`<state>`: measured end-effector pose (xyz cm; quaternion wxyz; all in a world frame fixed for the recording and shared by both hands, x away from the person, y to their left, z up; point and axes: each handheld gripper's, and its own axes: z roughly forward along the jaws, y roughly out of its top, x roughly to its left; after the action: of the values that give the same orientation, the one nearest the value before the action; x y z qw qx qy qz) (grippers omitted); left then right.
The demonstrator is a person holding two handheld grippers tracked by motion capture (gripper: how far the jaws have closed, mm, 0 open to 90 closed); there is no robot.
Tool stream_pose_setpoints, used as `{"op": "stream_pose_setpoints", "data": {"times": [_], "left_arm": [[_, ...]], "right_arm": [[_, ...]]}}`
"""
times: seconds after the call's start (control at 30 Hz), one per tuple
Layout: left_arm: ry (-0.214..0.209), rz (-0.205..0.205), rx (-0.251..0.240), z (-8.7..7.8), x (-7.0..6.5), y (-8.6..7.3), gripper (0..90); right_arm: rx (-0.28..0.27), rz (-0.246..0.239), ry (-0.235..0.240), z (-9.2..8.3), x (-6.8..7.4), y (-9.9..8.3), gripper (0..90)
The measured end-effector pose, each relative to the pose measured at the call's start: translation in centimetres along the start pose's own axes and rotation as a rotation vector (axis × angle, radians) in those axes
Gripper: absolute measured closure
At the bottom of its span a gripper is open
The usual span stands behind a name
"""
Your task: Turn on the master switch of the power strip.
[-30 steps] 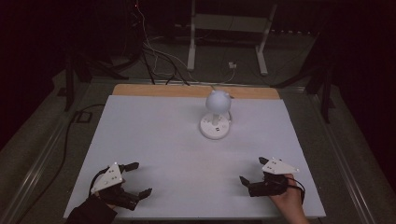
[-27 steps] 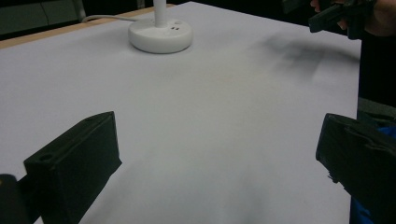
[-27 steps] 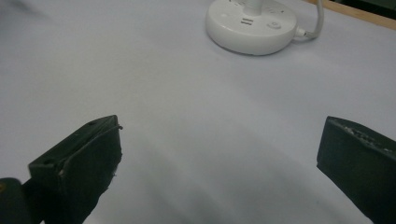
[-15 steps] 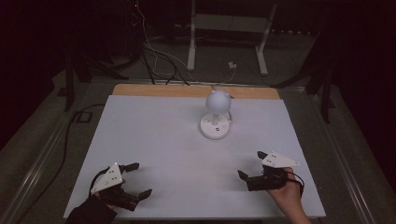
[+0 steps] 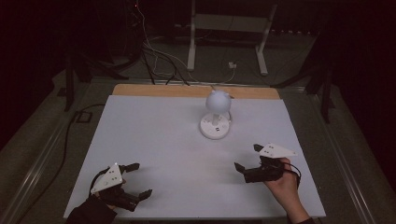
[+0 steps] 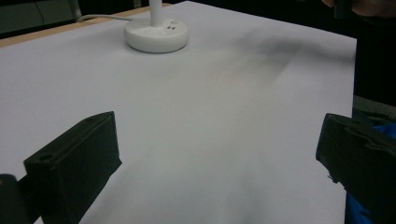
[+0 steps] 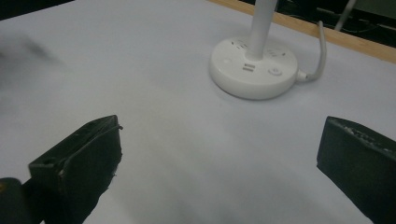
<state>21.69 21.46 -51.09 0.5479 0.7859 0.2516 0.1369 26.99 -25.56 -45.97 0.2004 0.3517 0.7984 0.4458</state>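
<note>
A small white desk lamp with a round head, a thin stem and a flat disc base (image 5: 215, 125) stands on the far middle part of the white-covered table (image 5: 154, 130), just short of the bare wooden strip (image 5: 159, 90) along the table's far edge. Its base carries a few buttons and sockets on top, and a white cord (image 7: 321, 51) leaves the base toward the wooden strip. The left gripper (image 5: 137, 179), black with a grey three-cornered plate on top, sits well apart from the lamp, at the near edge of the table and to the lamp's left; its jaws are spread wide, with nothing between them. In the left gripper view the two black jaws stand far apart over bare white surface, and the lamp base (image 6: 156, 35) lies well beyond them. The right gripper (image 5: 247, 157), held in the person's right hand (image 5: 282, 185), lies nearer the lamp, to its near right; its jaws too are spread wide and grip nothing. In the right gripper view the lamp base (image 7: 254, 70) sits ahead of the gap, apart from both jaws.
</note>
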Motion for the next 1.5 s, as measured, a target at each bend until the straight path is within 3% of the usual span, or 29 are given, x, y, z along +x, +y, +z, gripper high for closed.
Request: {"op": "stream_pose_setpoints", "data": {"times": [0.8,1.5], "left_arm": [[-0.005,-0.003,-0.008,-0.1,0.0,0.1,0.1],[-0.006,-0.003,-0.008,-0.1,0.0,0.1,0.1]], "right_arm": [[-0.036,-0.033,0.028,1.9,-0.2,4.3,0.0],[-0.023,-0.039,0.056,4.9,-1.0,6.8,0.0]]}}
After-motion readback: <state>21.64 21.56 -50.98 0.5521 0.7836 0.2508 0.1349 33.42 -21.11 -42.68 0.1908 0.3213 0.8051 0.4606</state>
